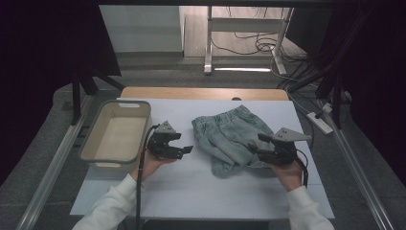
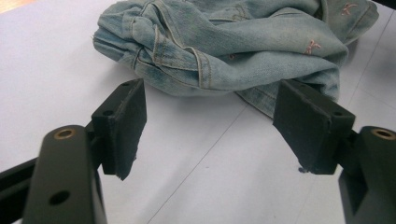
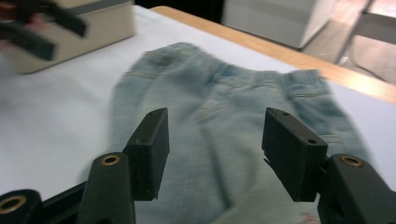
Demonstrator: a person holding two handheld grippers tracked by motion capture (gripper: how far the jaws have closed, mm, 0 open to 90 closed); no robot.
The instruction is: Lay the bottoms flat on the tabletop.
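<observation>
Folded denim shorts (image 1: 233, 138) at mid-table — soft, limp, fairly light.
We hold both grippers wide and empty (left gripper (image 1: 178, 145), right gripper (image 1: 256, 144)); a thick hem or waistband grips best.

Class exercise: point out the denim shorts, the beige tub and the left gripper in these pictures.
denim shorts (image 1: 230, 134), high view, on the middle of the folded fabric.
beige tub (image 1: 145, 125), high view, on its right rim.
left gripper (image 1: 184, 143), high view, midway between its open fingertips.
</observation>
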